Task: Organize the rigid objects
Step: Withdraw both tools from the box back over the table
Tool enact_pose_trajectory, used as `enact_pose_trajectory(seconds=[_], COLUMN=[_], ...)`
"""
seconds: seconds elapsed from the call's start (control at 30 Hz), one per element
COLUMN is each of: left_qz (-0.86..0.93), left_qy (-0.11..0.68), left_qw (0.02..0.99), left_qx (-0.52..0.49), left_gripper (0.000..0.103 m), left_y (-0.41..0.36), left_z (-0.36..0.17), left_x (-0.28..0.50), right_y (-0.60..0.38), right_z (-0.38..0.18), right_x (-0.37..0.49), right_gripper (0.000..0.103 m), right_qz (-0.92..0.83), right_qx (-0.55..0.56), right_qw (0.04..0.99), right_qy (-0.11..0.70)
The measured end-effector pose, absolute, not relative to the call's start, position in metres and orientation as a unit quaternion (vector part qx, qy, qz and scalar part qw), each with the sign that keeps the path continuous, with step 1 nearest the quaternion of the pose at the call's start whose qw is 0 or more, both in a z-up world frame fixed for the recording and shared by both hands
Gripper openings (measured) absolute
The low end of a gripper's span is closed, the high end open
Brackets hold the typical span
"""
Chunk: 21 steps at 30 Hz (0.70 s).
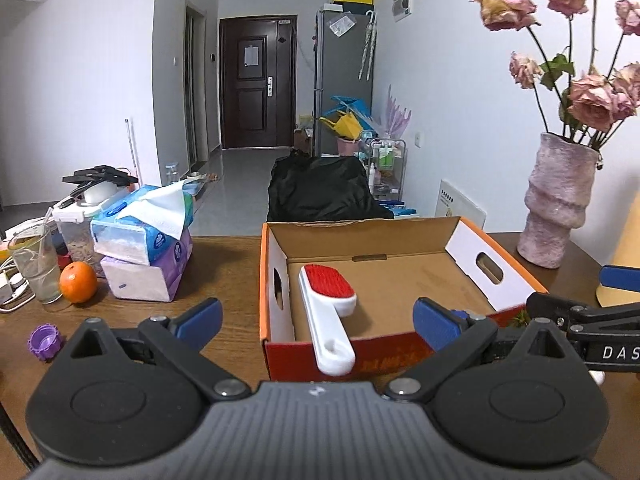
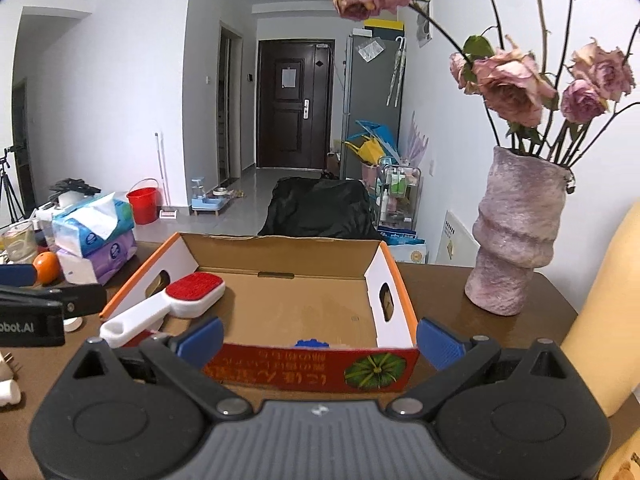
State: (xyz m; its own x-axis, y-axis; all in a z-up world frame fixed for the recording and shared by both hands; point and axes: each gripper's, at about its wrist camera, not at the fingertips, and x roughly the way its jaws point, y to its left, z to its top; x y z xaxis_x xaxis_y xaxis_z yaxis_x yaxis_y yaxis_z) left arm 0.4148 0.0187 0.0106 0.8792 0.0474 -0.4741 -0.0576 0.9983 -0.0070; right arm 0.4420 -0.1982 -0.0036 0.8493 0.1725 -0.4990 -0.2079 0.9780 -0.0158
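Observation:
An open cardboard box [image 1: 400, 248] [image 2: 288, 256] with orange rims stands on the wooden table. A white lint brush with a red pad [image 1: 326, 300] [image 2: 176, 300] lies in the box's left part, its handle resting over the front wall. Just behind the front wall, a blue object [image 2: 311, 343] peeks out in the right wrist view. My left gripper [image 1: 318, 326] is open in front of the box, holding nothing. My right gripper [image 2: 320, 340] is open too, straddling the front wall from the near side. Each gripper shows at the edge of the other's view.
A pink vase with dried roses [image 1: 556, 204] [image 2: 516, 236] stands right of the box. Left are tissue packs [image 1: 140, 240] [image 2: 94, 240], an orange [image 1: 78, 282] [image 2: 46, 267], a glass [image 1: 36, 264] and a purple cap [image 1: 45, 342]. A black-covered chair [image 1: 324, 192] sits behind the table.

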Motion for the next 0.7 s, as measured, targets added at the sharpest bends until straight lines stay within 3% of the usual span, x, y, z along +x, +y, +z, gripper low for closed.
enact_pose_trajectory(seconds=[0.7], left_qz=[0.026], left_qy=[0.245], left_qw=[0.969], left_qx=[-0.007], left_gripper=[0.103], left_y=[0.015], left_z=[0.010], left_x=[0.320], right_y=[-0.202], right_z=[-0.012], right_x=[0.346], right_gripper=[0.103], right_qz=[0.115], right_qx=[-0.054], right_qw=[0.957], right_qy=[0.259])
